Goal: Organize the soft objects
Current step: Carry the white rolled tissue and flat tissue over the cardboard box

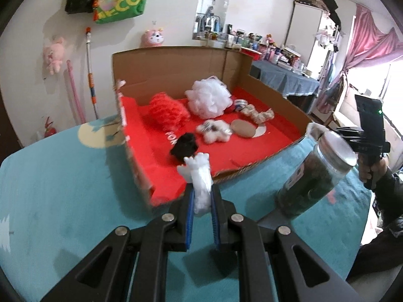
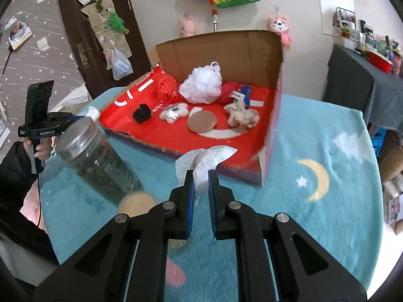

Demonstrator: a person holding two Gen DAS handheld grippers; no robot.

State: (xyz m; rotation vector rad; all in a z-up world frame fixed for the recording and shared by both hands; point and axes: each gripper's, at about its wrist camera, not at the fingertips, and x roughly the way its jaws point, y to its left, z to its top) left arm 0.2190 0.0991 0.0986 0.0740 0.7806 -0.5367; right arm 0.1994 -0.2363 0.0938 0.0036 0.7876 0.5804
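Both wrist cameras are looking forward and downward along their own claw, close over the tabletop (image 1: 63, 188), sharing the cardboard box (image 1: 176, 65) ahead and the jar (image 2: 100, 161) between them.

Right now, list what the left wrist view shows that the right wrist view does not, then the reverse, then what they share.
Only the left wrist view: the pink curtain by a bright window, and the left tongs shut on a white crinkled plastic piece.

Only the right wrist view: the dark brown door, a yellow crescent moon on the teal cloth, and the right tongs shut on a white tissue sheet.

Both: the open cardboard box with red lining, white mesh bath pouf, black fuzzy lump, and clear jar with dark contents.
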